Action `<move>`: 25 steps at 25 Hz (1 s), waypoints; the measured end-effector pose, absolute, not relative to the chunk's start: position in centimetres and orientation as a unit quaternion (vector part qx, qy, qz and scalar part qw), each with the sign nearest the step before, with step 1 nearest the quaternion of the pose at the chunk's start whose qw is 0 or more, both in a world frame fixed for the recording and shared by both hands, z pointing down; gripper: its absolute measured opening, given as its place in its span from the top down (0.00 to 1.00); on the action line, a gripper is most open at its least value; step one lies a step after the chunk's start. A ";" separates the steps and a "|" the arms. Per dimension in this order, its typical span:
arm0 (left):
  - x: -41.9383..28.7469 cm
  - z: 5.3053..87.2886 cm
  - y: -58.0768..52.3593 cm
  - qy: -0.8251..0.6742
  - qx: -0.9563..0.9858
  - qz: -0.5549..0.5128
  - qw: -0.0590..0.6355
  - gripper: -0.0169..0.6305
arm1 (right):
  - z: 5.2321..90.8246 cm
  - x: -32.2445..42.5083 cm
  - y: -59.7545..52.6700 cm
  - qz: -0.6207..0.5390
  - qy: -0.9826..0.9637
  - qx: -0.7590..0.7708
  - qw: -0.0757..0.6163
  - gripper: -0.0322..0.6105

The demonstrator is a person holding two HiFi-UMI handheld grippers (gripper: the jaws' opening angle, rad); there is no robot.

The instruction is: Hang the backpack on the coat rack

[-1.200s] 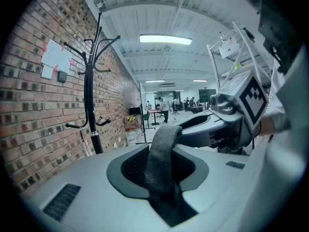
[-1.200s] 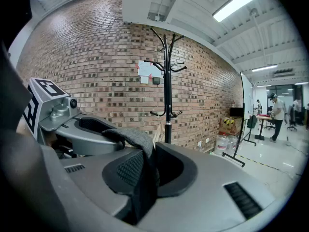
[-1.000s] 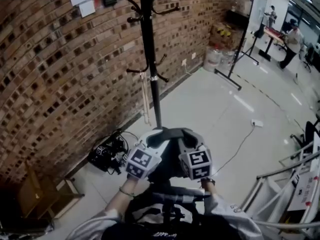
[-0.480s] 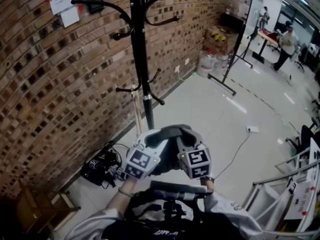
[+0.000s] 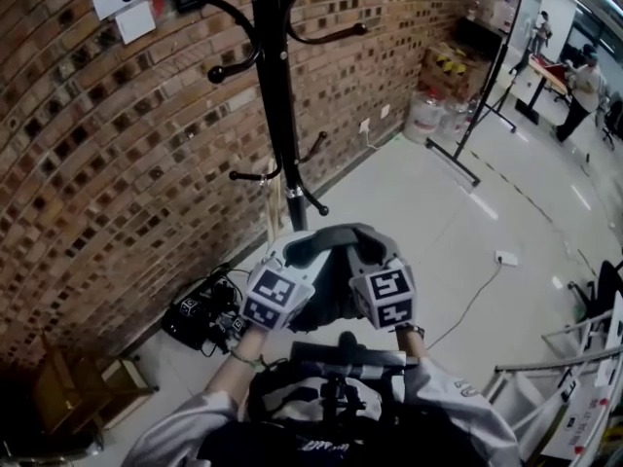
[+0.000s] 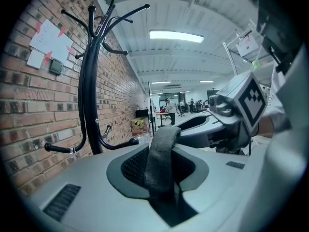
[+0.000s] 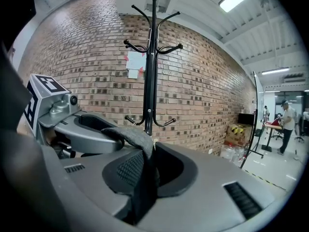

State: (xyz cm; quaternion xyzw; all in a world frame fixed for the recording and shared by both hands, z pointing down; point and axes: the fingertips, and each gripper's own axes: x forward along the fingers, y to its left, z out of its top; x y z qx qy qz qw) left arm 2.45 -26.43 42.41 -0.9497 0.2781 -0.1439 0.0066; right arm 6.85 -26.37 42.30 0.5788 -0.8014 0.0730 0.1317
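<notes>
The black coat rack (image 5: 275, 95) stands against the brick wall, its curved hooks at top and mid height. Just short of its pole, both grippers hold up a grey strap loop (image 5: 336, 239) of the dark backpack (image 5: 326, 311), which hangs below them. My left gripper (image 5: 295, 261) is shut on the strap (image 6: 161, 153), which runs down between its jaws. My right gripper (image 5: 375, 258) is shut on the same strap (image 7: 137, 146). Each gripper view shows the other gripper alongside, with the coat rack (image 7: 152, 66) close ahead.
A black bundle of cables (image 5: 200, 314) lies on the floor by the wall, beside a wooden crate (image 5: 73, 387). Boxes and water bottles (image 5: 438, 95) stand far right near a black stand (image 5: 477, 115). A white cable (image 5: 504, 258) crosses the floor. People (image 5: 584, 86) stand far off.
Both grippers have carried the strap and backpack closer to the coat rack. Its pole and hooks now stand nearer and larger ahead.
</notes>
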 end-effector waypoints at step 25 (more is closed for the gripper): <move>1.2 44.4 -33.3 0.421 -0.889 -0.180 -0.034 0.80 | 44.0 4.6 -35.5 0.033 -0.898 0.400 0.181 0.86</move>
